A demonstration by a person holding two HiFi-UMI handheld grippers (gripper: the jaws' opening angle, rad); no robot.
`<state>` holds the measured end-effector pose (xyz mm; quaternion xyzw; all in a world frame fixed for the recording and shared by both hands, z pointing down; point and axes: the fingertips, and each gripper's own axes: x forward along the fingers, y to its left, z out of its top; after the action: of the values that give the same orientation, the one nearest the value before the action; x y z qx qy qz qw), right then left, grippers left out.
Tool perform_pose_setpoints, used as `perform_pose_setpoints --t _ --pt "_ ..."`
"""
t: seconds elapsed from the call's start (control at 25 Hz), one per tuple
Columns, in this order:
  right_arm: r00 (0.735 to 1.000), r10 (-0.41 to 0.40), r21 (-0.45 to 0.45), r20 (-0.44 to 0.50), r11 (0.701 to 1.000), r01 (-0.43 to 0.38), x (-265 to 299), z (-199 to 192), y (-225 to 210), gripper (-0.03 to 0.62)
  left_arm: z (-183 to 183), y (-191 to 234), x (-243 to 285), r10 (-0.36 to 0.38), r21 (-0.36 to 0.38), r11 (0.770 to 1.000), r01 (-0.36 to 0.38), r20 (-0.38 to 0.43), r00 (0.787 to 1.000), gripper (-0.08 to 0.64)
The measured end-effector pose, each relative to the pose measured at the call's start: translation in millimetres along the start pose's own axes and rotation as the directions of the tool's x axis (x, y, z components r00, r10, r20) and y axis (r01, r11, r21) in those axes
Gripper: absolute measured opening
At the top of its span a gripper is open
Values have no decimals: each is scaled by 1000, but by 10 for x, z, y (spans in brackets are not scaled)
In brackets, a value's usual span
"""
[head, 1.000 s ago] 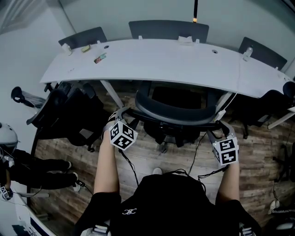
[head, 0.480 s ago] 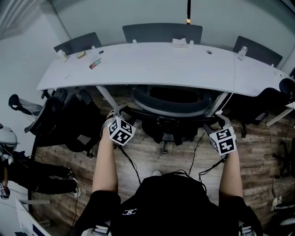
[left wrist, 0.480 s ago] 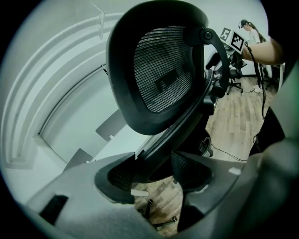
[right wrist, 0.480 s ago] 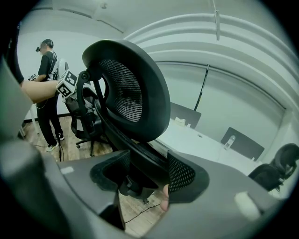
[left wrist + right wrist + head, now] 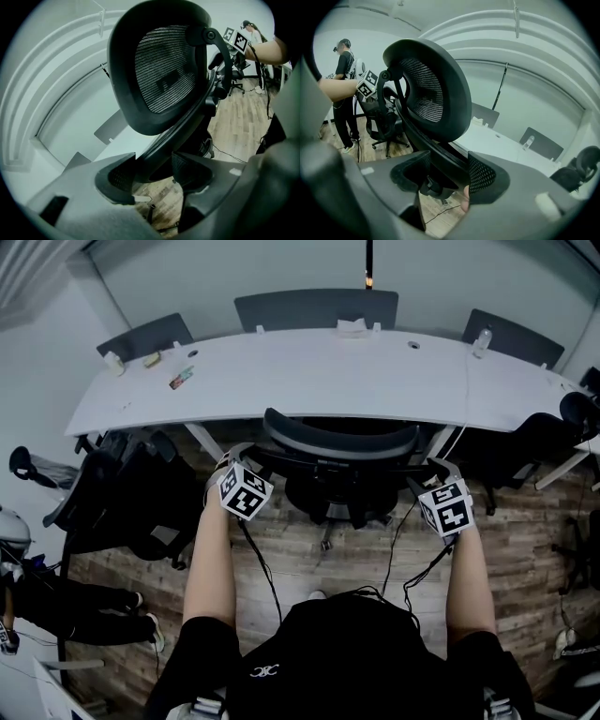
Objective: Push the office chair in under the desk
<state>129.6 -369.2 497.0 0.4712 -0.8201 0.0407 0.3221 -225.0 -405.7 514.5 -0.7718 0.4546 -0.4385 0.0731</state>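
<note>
Black mesh office chair (image 5: 339, 442), frame clamped by left gripper (image 5: 234, 457) and right gripper (image 5: 441, 468), has slid further under the curved white desk (image 5: 309, 381) at mid-frame; nearly home.

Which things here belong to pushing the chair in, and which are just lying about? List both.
Job in hand:
office chair; desk; left claw and right claw, each closed on the office chair's back frame.

Lying about:
bottle and small items on the desk; spare chairs at the left; floor cables.
</note>
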Motion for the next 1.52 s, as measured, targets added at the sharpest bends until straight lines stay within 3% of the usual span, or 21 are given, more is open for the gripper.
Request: perform_pose_setpoints --t 0.72,0.96,1.52 --pt "998 -65 9 -19 998 65 299 54 -290 255 102 81 262 15 -20 1000 -15 42 999 219" --pt "990 -134 -15 -36 991 134 459 162 -438 230 203 211 445 22 -28 999 -22 30 999 219" --pt "983 -146 -58 -107 988 140 1073 494 -952 207 479 660 1040 18 -16 1000 -18 17 1000 206"
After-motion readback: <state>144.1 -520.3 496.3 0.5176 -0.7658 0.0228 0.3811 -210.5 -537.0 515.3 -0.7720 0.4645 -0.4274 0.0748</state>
